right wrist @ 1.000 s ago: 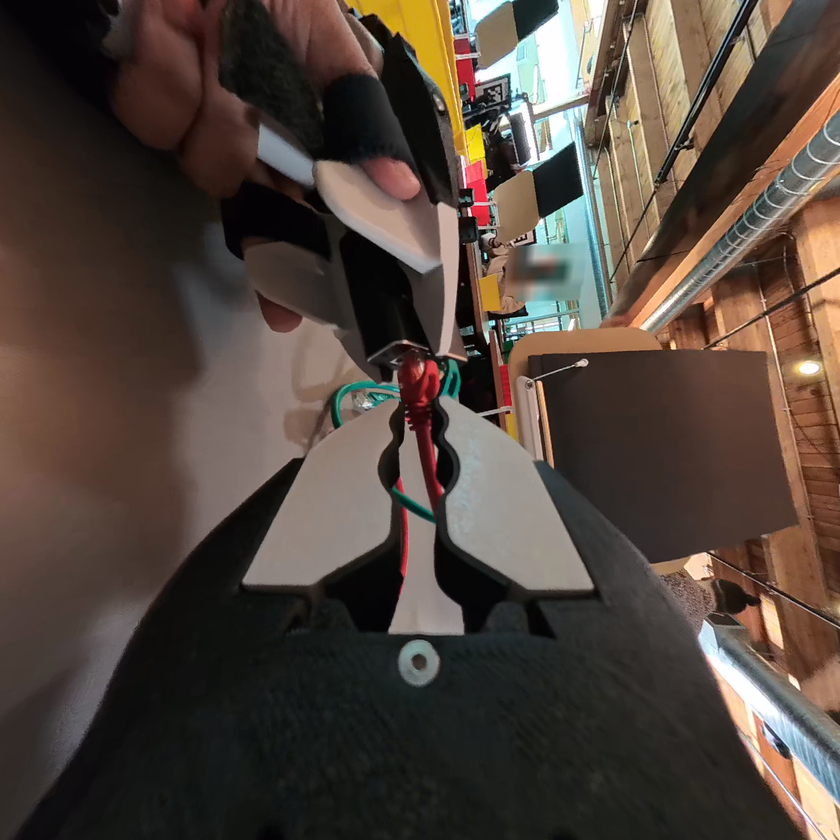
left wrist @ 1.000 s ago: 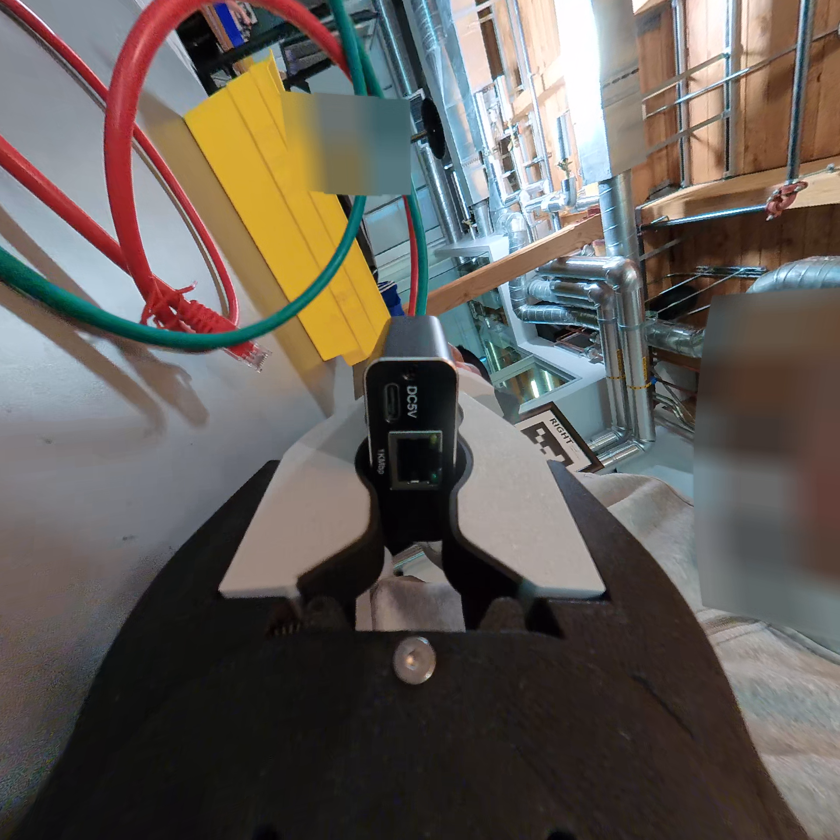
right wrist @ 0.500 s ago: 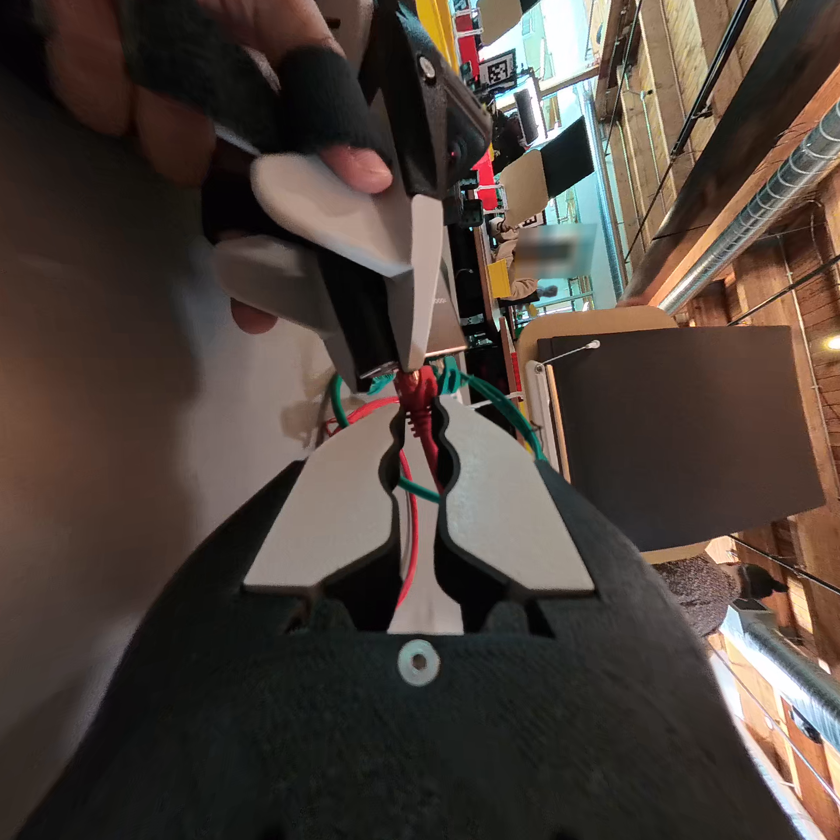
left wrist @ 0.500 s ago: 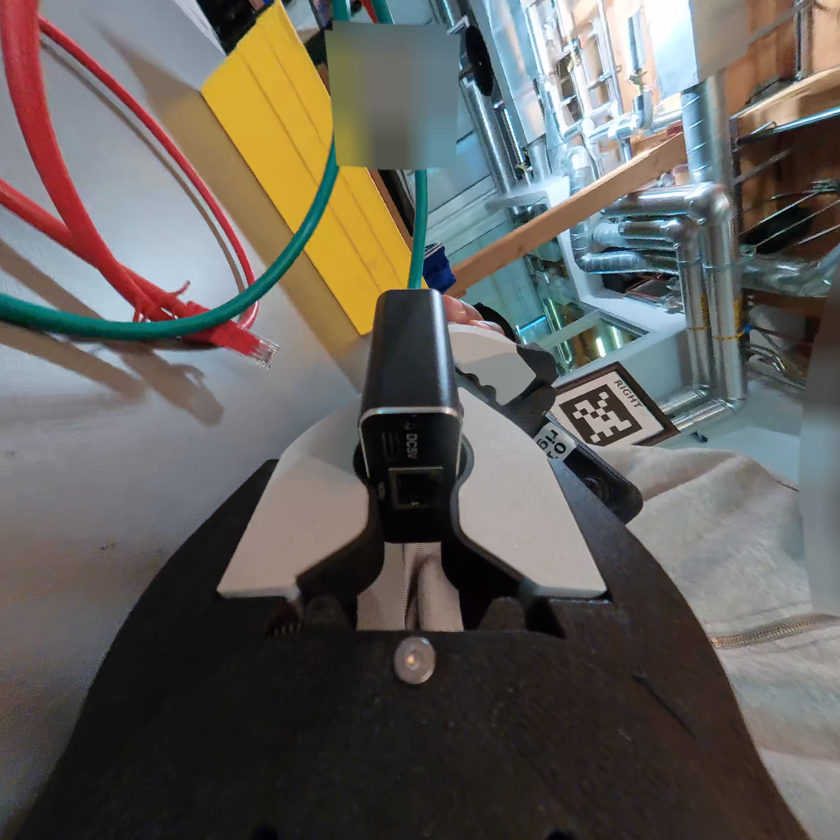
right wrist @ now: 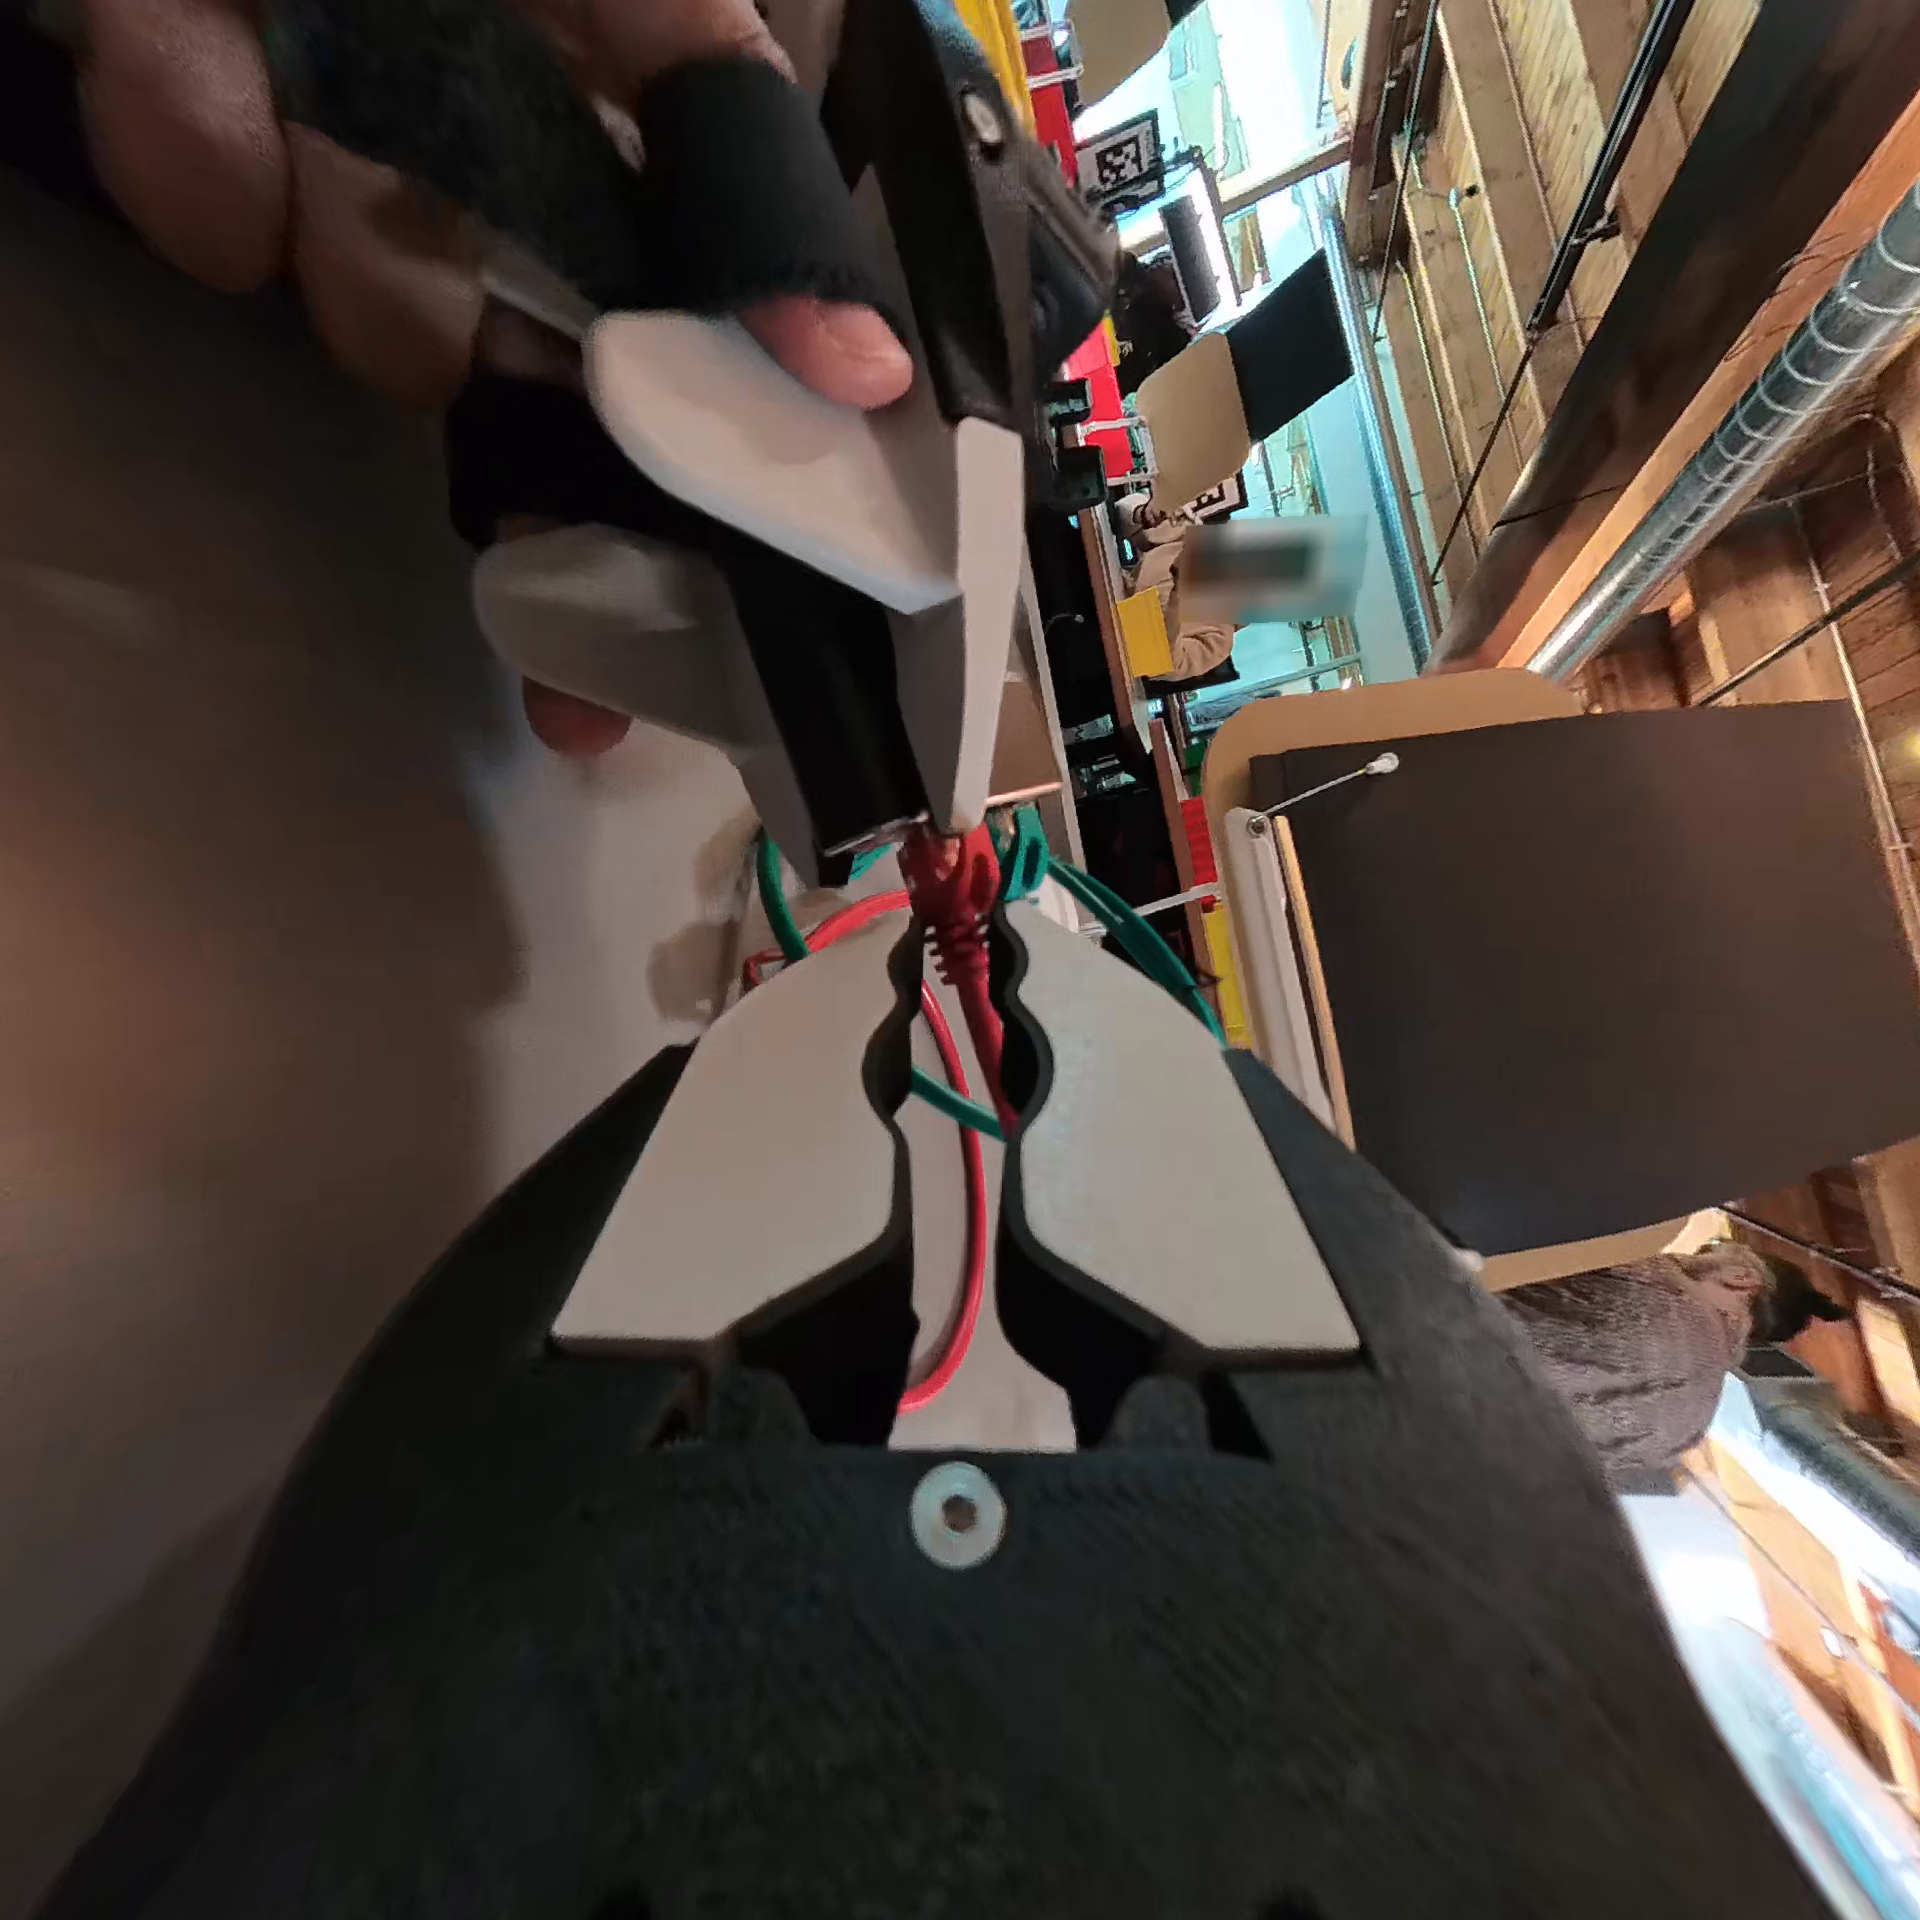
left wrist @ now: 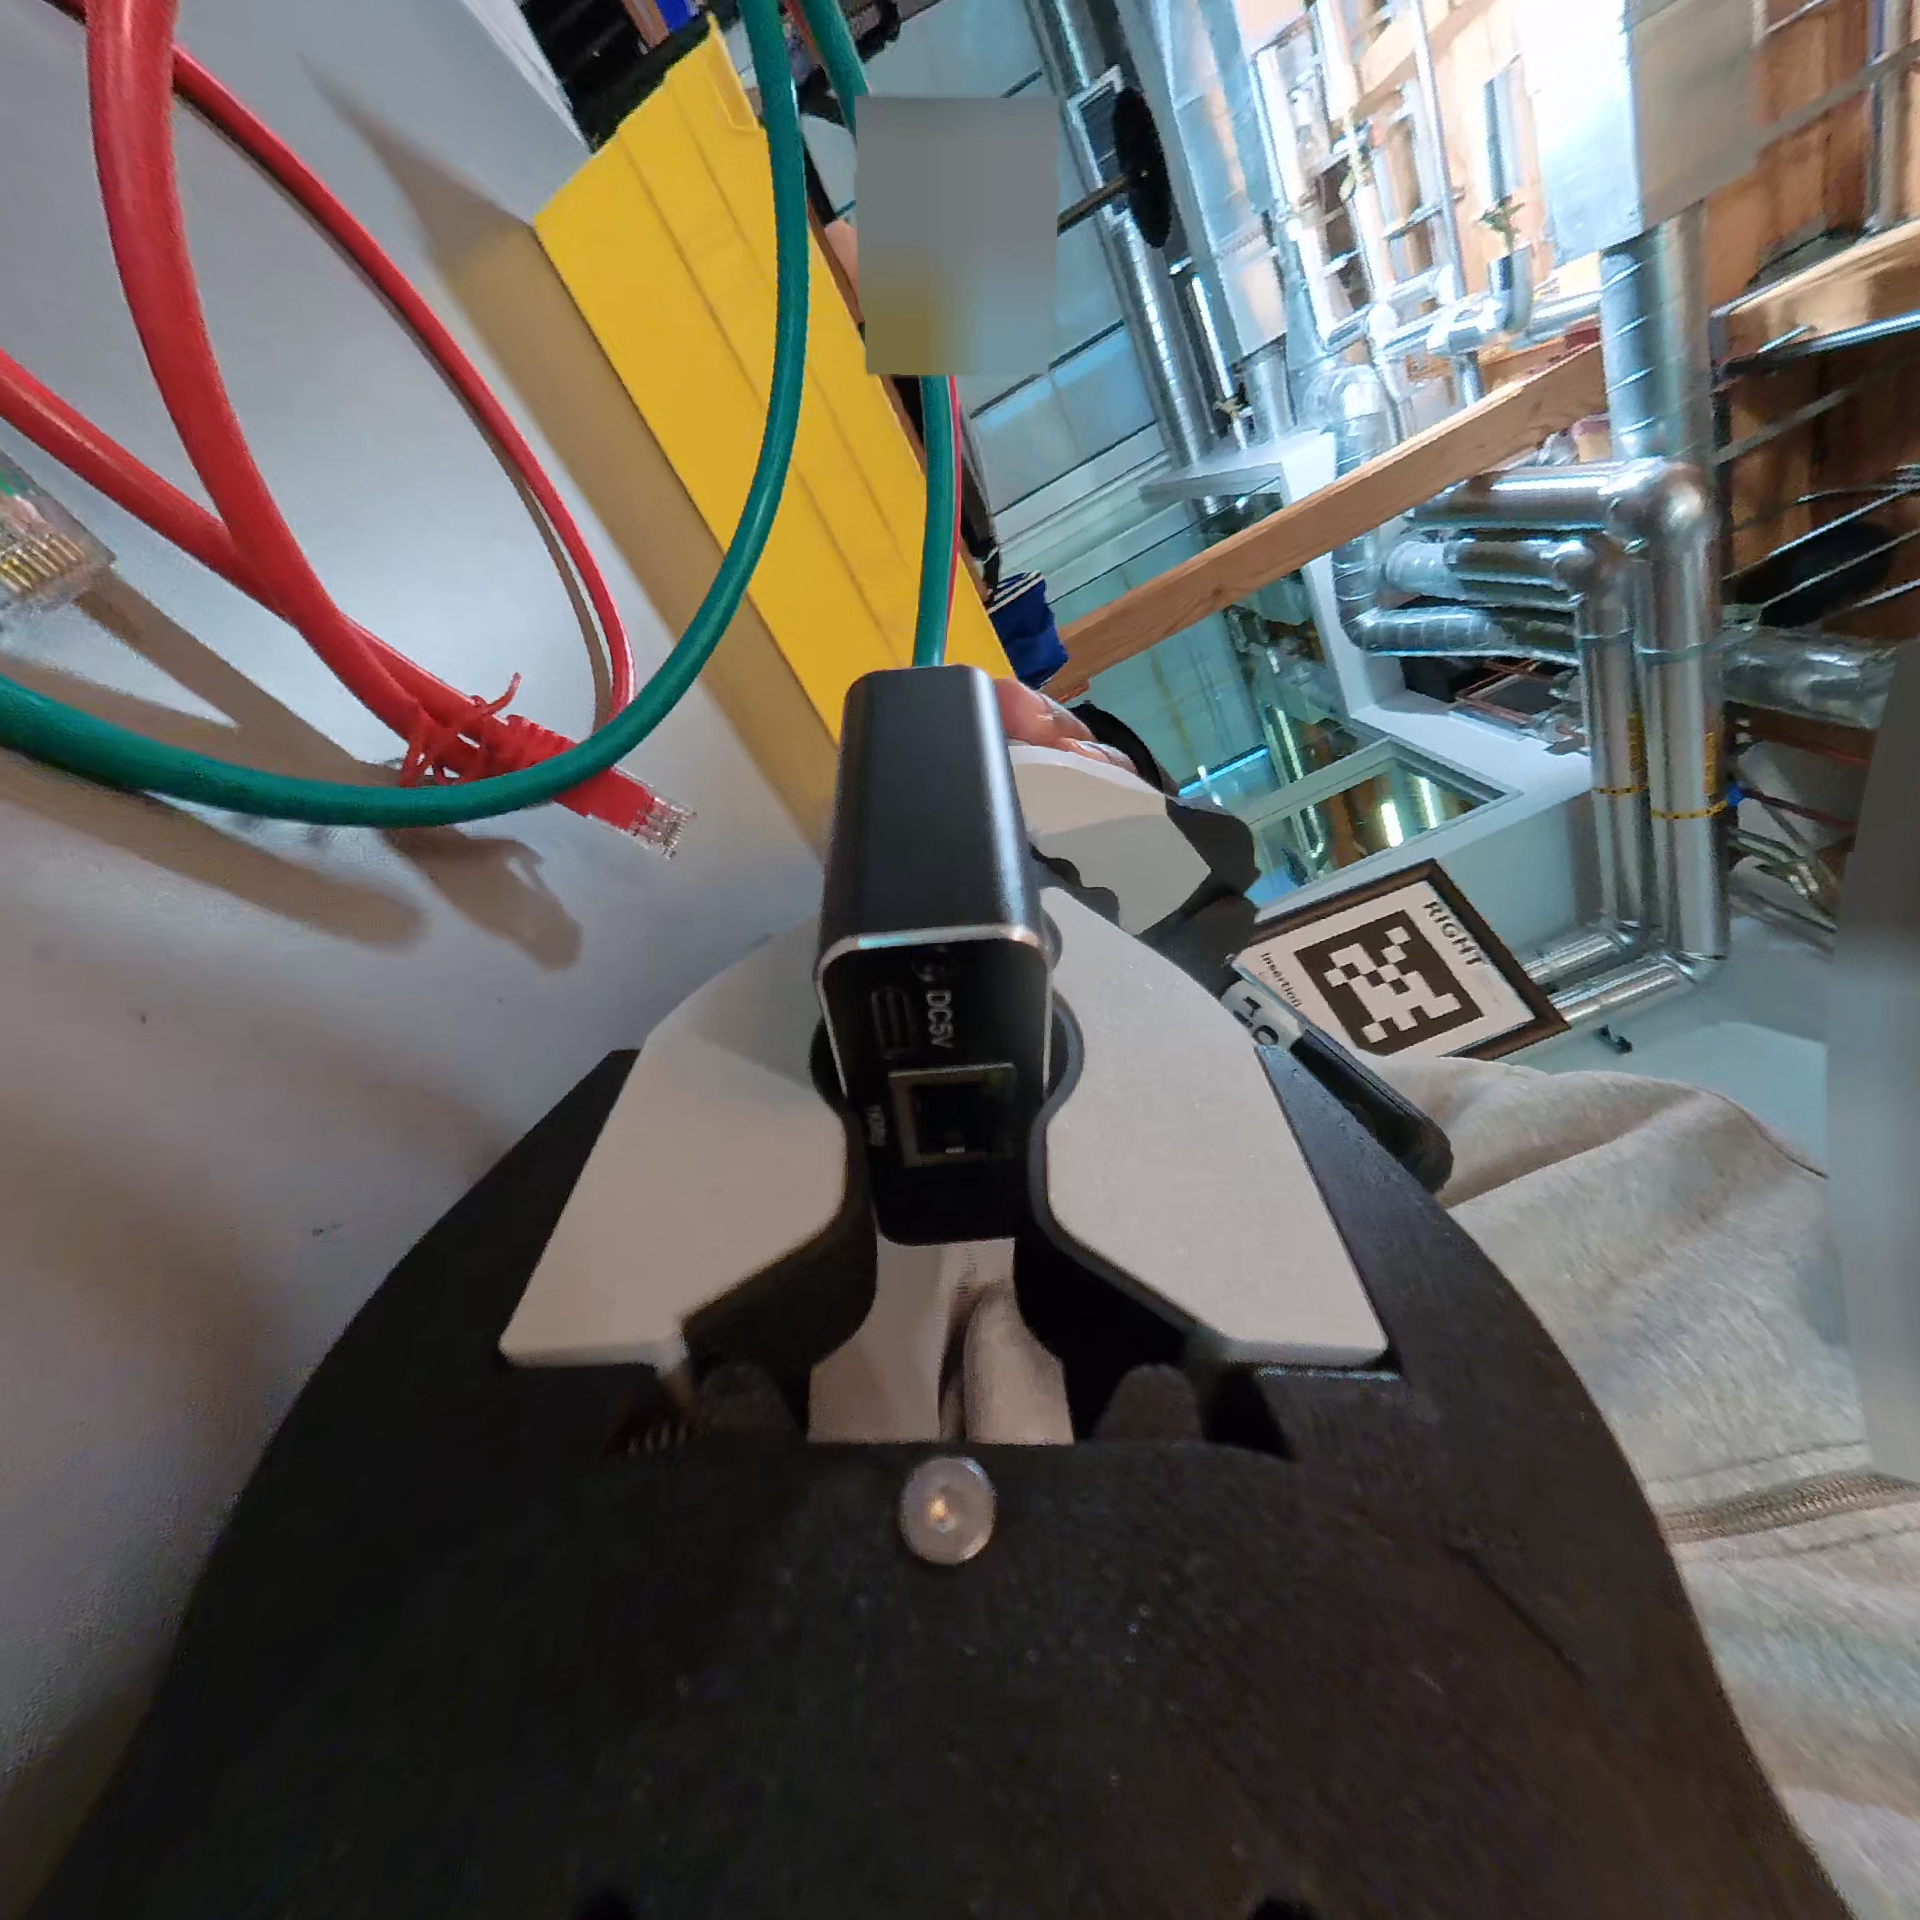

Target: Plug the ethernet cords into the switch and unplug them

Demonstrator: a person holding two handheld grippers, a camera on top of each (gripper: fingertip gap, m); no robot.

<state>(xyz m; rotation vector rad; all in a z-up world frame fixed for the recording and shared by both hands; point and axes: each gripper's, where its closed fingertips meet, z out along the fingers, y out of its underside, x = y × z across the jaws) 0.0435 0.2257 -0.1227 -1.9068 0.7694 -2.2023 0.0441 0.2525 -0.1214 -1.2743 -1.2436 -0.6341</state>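
My left gripper is shut on the switch, a small black metal box held off the table with one ported end facing the camera. A green cord runs to its far end. My right gripper is shut on the boot of a red cord's plug. That plug sits against the switch's far end, beside a green plug. I cannot tell how deep the red plug sits. The red cord loops on the table and its other plug lies free.
The grey table carries the cord loops and a clear plug at the left edge. A yellow bin stands at the table's far side. A gloved hand holds the left gripper. A black board stands to the right.
The switch has tilted, so more of its top side shows, and the two grippers have come closer together. Both grips are unchanged, and the red plug stays at the switch's end.
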